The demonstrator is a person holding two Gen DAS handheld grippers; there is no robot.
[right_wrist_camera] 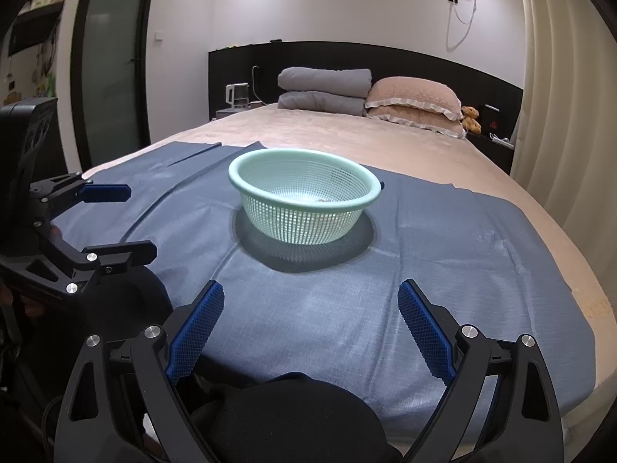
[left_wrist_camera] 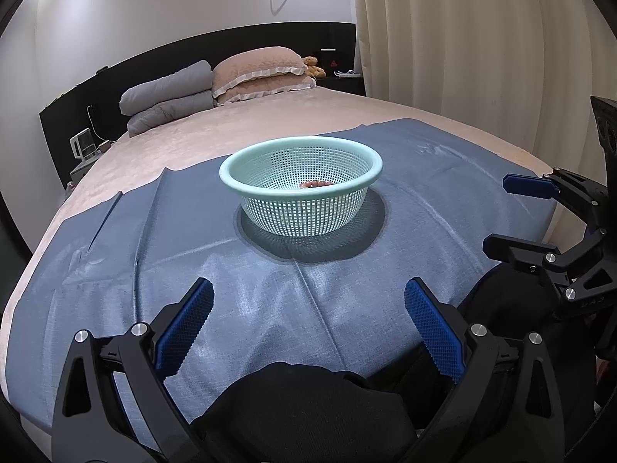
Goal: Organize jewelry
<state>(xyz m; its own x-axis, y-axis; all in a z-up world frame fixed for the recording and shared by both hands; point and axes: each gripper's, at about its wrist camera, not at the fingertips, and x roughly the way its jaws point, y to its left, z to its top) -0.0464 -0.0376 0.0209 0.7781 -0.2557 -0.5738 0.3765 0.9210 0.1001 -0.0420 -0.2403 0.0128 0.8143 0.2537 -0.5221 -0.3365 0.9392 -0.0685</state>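
Note:
A pale green mesh basket (left_wrist_camera: 300,189) stands on a blue cloth (left_wrist_camera: 270,289) spread over the bed; it also shows in the right wrist view (right_wrist_camera: 304,196). A small pinkish piece of jewelry (left_wrist_camera: 315,184) lies inside it, seen faintly in the right wrist view (right_wrist_camera: 324,200). My left gripper (left_wrist_camera: 308,301) is open and empty, held near the cloth's front edge, short of the basket. My right gripper (right_wrist_camera: 310,301) is open and empty, also in front of the basket. Each gripper shows in the other's view: the right one (left_wrist_camera: 497,216) and the left one (right_wrist_camera: 139,222).
The blue cloth (right_wrist_camera: 385,289) covers the near half of a beige bed (right_wrist_camera: 347,131). Grey folded quilts (left_wrist_camera: 166,96) and pink pillows (left_wrist_camera: 258,73) lie at the headboard. A kettle (right_wrist_camera: 237,94) stands on a bedside stand. Curtains (left_wrist_camera: 482,38) hang at the right. Dark fabric (left_wrist_camera: 300,409) sits below the grippers.

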